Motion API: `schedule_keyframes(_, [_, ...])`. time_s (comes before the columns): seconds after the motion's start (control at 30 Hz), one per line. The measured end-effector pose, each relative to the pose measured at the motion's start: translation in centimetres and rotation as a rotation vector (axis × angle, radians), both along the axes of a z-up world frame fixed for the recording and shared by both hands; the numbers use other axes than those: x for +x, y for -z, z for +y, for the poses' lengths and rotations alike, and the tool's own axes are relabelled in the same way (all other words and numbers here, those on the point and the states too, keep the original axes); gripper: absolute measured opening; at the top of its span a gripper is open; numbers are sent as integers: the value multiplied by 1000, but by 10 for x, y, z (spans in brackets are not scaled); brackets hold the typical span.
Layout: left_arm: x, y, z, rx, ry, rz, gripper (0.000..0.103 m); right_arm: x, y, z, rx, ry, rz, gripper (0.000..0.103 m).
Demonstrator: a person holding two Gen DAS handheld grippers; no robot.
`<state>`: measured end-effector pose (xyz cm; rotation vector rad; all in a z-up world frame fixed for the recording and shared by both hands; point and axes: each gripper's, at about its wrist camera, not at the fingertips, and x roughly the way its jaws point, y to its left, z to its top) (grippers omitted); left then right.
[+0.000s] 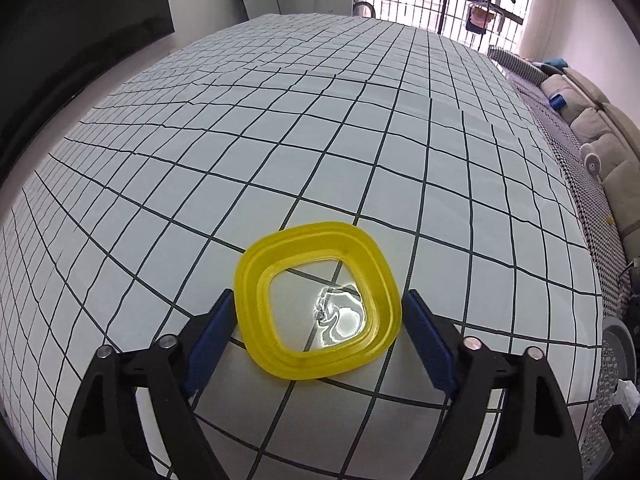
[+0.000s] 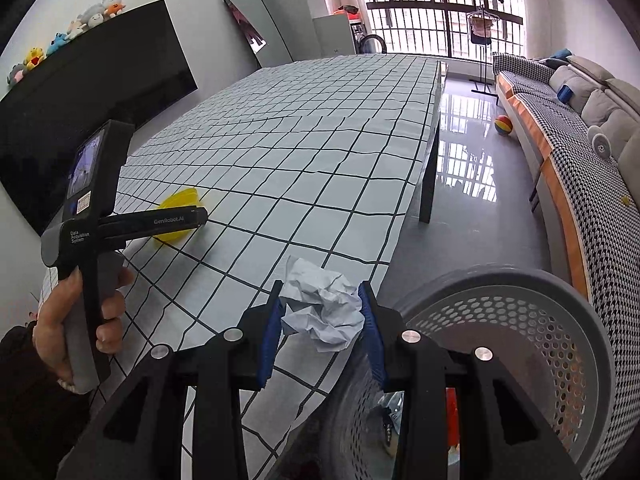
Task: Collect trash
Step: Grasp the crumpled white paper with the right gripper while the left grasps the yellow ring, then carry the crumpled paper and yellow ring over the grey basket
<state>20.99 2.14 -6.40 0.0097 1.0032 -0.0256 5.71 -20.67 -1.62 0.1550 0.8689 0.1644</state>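
A yellow plastic cup (image 1: pixel 318 300) lies on the checked tablecloth (image 1: pixel 280 140), its open mouth facing the left wrist camera. My left gripper (image 1: pixel 318 312) is open, one blue pad on each side of the cup, neither clearly touching. In the right wrist view the left gripper (image 2: pixel 200 216) sits over the yellow cup (image 2: pixel 178 204). My right gripper (image 2: pixel 320 304) is shut on a crumpled white paper ball (image 2: pixel 324 308) and holds it above the table's near right edge, beside the grey perforated trash basket (image 2: pixel 520 300).
The basket stands on the floor right of the table and holds some items inside (image 2: pixel 450 408). A houndstooth sofa (image 2: pixel 580 168) runs along the right wall. A ball (image 2: pixel 503 125) lies on the glossy floor. A black TV (image 2: pixel 80 112) hangs at left.
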Motion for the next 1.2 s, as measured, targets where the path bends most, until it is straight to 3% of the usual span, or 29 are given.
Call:
schedule_keyframes(0.13, [-6,-2,-4,-1,17,-2,69,-1,0,1,0,-1,1,36])
schedule_keyframes(0.67, [-82,-31,-13,-16,82,-94,69,-19,-5,5,-29,19,14,36])
schedule_keyframes(1.2, [-165,-61,-39,-45,195,-198,69,-76,-11,-1,-71,59,-2,36])
